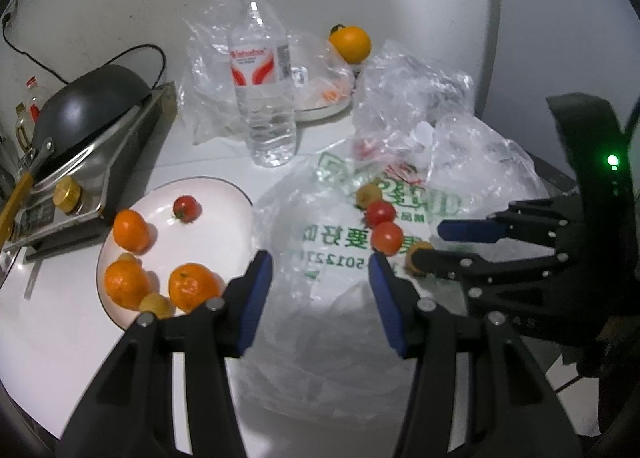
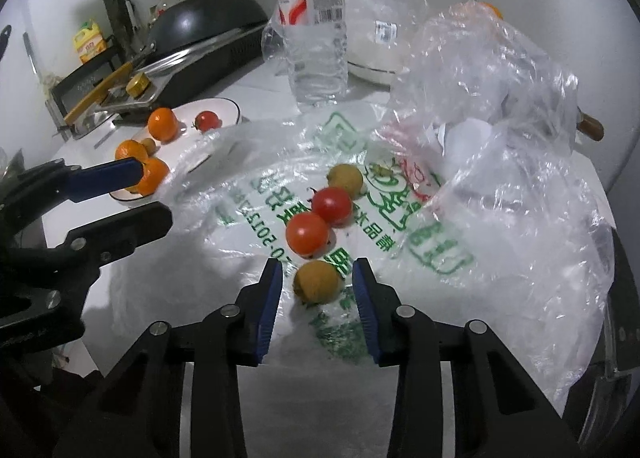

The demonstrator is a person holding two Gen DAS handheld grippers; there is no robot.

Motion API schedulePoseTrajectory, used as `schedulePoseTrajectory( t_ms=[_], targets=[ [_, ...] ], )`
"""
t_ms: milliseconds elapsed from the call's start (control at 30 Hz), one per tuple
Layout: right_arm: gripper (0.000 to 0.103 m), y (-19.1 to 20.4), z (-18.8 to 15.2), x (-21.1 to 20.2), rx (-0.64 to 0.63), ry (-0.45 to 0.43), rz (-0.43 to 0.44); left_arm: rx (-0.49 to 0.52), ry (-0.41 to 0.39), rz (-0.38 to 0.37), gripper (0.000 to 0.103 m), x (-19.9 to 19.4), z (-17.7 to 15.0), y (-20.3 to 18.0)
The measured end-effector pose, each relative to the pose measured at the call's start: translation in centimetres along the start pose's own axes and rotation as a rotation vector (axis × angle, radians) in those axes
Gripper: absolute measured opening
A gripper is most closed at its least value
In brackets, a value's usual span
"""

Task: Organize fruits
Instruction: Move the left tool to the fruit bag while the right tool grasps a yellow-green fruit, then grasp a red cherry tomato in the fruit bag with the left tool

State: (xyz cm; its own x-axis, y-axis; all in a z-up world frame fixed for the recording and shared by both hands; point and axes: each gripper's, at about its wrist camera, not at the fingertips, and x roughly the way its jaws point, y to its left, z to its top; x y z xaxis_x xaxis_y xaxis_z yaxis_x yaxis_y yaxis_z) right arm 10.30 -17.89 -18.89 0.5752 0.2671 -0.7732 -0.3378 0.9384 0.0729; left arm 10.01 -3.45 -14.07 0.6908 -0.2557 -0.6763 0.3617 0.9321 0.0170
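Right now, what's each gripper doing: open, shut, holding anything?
Left gripper: open, empty, above the printed plastic bag.
Right gripper: open, jaws either side of a yellow-brown fruit, not yet gripping it.

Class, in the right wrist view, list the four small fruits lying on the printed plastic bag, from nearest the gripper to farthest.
Near yellow-brown fruit → near cherry tomato → far cherry tomato → far yellow-brown fruit.
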Motion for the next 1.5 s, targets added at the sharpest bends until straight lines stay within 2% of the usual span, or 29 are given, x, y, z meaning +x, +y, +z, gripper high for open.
schedulePoseTrajectory(
  t_ms=[300,400,467,867,1167,1500],
  targets=[
    [0.034,0.2,-0.2,1.3,-0.010,0.026,0.020,0.008,0.017,0.015,0.052,0.5,0.2,-0.5],
    [0.028,0.2,-0.2,1.5,-0.025,0.035,0.024,0.017,0.025,0.024,0.052,0.5,0.3,-0.8],
    [0.028,0.2,-0.2,1.4,-0.034,0.033,0.027,0.028,0.030,0.030,0.052,0.6,0.5,-1.0],
    [0.028,-1.8,0.3,-1.5,-0.016,-0.055,0.011,0.047,0.065,0.021,0.052,2.7,1.6,-2.4],
    [0.028,-3.8,0.4,-2.1,0.010,-0.071,0.007,0.065,0.109,-0.020,0.052,5.5,2.3,-4.5],
    [0.028,-5.9,0.2,-2.3,0.052,-0.095,-0.001,0.114,0.137,-0.013,0.052,8.4,3.2,-5.7]
  ],
)
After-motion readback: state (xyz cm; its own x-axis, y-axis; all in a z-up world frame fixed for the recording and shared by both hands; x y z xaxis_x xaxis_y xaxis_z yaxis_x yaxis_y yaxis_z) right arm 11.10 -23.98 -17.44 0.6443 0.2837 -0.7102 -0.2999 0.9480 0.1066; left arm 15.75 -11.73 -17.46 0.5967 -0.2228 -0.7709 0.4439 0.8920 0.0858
